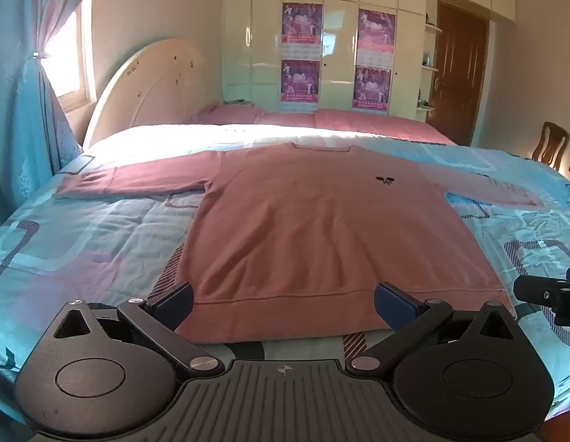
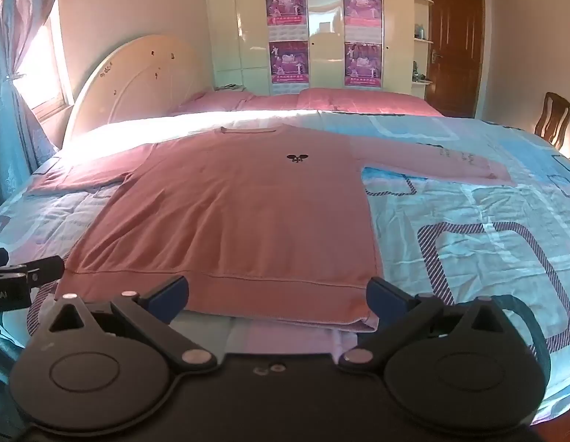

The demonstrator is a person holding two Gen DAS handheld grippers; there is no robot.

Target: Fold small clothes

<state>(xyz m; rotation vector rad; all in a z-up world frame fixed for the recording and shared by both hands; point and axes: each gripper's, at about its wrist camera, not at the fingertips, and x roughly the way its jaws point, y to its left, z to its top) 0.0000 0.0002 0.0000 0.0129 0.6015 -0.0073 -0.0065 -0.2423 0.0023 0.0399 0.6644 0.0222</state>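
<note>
Lying flat on the bed (image 1: 101, 228): pink shirt (image 1: 307, 228), sleeves spread.
Left tongs (image 1: 283, 296) and right tongs (image 2: 277, 294) both released, poised at the hem.

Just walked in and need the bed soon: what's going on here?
A person is holding a gripper in each hand, about to fold a pink sweater laid flat on the bed, sleeves spread out and front side up. Nothing is folded yet. The left gripper and right gripper both hover at the near hem, fingers wide open and gripping nothing. The left one sits toward the hem's left part, the right one toward its right corner.
</note>
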